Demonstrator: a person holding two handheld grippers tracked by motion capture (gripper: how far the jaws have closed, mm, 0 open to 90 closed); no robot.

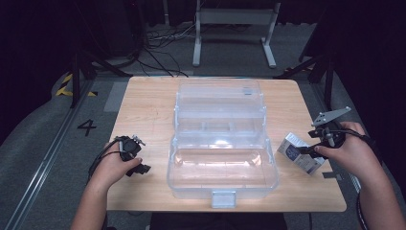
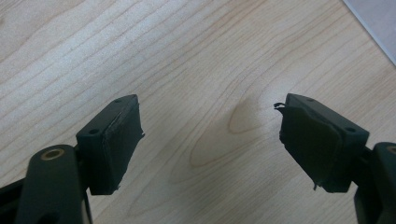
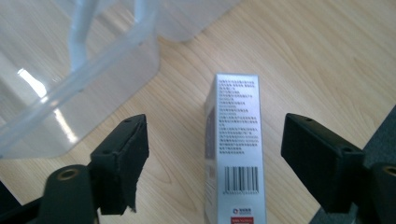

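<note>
High view: your right gripper sits at the table's right edge, right over the small carton. The carton lies flat on the wood just beside the right end of the clear plastic box, which is open with its lid swung back. Your left gripper is on the far side of the box, near the left edge, well apart from the carton. So the right hand is the nearer one by far.

Left gripper view: left gripper jaws spread wide, nothing between them, bare wood underneath. A sliver of something pale shows in the top right corner; can't tell what it is.

Right gripper view: right gripper jaws wide, not touching anything. The carton lies between them, long axis running straight away from the camera, parallel to the jaws, so they'd close across its narrow width. It sits a bit right of centre, with more gap on the left jaw side. My read: shift slightly right before closing, or the carton gets shoved sideways. Carton look: silver-grey, fine printed text on the top face, barcode near the camera end, red strip below that. Clear box wall is upper left, apart from the carton.
</note>
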